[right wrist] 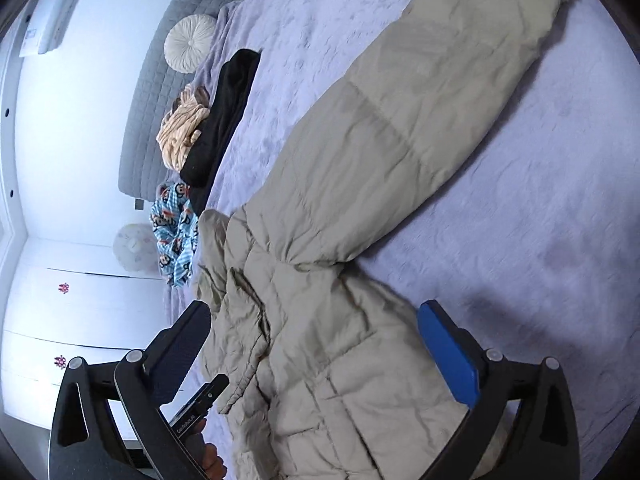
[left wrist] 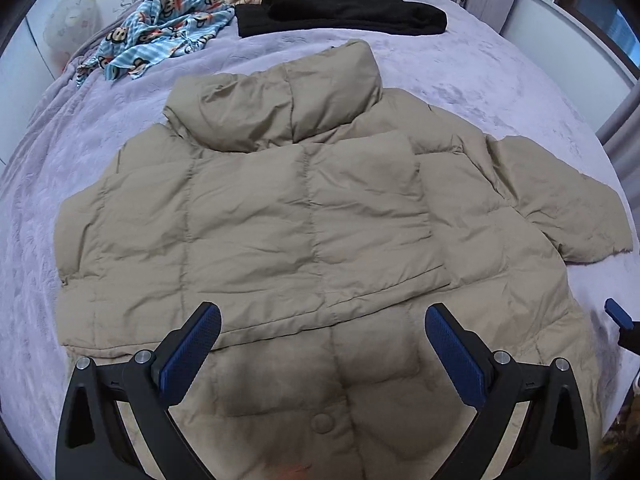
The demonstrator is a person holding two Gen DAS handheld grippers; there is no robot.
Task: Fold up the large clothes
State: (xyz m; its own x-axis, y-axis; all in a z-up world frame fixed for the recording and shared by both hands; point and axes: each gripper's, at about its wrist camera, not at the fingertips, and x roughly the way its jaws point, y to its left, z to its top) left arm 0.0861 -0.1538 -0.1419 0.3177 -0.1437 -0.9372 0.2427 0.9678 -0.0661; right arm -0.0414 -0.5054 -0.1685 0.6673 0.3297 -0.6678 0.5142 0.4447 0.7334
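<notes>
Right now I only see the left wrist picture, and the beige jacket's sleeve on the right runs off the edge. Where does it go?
Observer: The sleeve lies stretched out straight on the purple bedspread, not yet folded in.
Operator: And that blue tip at my right edge?
Observer: That is the right gripper. Its jaws stand wide open over the jacket, gripping nothing.
Operator: Anything at the head of the bed that I miss?
Observer: A round white cushion leans against the grey headboard.
</notes>
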